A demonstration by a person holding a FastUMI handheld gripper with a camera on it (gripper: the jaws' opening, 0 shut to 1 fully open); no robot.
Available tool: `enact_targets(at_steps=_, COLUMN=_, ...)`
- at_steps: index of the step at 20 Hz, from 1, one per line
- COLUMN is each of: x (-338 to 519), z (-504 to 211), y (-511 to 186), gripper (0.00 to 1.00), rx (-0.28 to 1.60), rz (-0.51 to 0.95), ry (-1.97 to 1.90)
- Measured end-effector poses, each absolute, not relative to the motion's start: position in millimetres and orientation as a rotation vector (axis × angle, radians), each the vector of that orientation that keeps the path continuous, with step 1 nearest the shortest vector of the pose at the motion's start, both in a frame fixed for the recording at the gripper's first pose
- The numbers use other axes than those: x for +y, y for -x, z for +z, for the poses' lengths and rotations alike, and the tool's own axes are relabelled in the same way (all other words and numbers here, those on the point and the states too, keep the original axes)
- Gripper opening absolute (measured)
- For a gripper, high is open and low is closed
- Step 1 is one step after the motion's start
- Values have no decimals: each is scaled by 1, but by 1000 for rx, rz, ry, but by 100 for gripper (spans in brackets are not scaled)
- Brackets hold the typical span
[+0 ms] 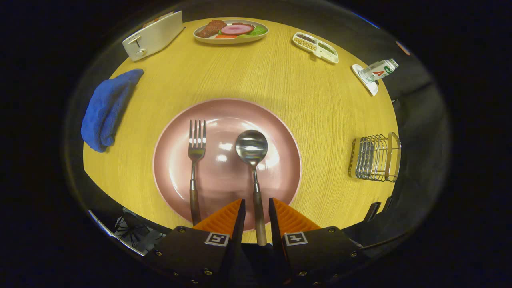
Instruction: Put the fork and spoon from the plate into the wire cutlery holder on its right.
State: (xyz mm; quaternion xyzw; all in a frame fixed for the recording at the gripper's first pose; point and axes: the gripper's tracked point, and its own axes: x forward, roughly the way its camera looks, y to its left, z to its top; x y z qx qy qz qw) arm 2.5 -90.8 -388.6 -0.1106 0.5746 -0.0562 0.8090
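My tongs (256,208) straddled the wooden handle of the steel spoon (253,160), fingers parted a little, a thin gap on each side; not yet clamped. The spoon lay on the round pink plate (280,132), bowl toward 12 o'clock. The wooden-handled steel fork (196,160) lay parallel at its 9 o'clock. The wire cutlery holder (376,158) stood on the yellow wood-grain tabletop (320,100) at the plate's 3 o'clock.

Tongs-mounted fisheye, close above plate (176,176)

Toaster (154,36), blue cloth (107,109), perhaps bottle (378,70).
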Motion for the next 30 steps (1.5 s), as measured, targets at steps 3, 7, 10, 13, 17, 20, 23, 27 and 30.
enact_targets(at_steps=3, x=-91, z=-397, y=-6, gripper=36, rx=1244, rz=-107, ry=224)
enact_targets(at_steps=7, x=-92, z=-407, y=-7, gripper=31, rx=1291, rz=-71, ry=267)
enact_targets(at_steps=10, x=-93, z=-407, y=-6, gripper=13, rx=1318, rz=-95, ry=257)
enact_targets(at_steps=13, x=-93, z=-410, y=-10, gripper=11, rx=1319, rz=-88, ry=248)
enact_targets(at_steps=17, x=-92, z=-398, y=-11, gripper=4, rx=1315, rz=-91, ry=244)
enact_targets(at_steps=20, x=-92, z=-384, y=-16, gripper=5, rx=1293, rz=-106, ry=242)
enact_targets(at_steps=23, x=-97, z=-365, y=-19, gripper=4, rx=1273, rz=-130, ry=263)
enact_targets(at_steps=27, x=-110, z=-339, y=-22, gripper=4, rx=1241, rz=-177, ry=270)
enact_targets(at_steps=30, x=-125, z=-319, y=-24, gripper=4, rx=1215, rz=-225, ry=251)
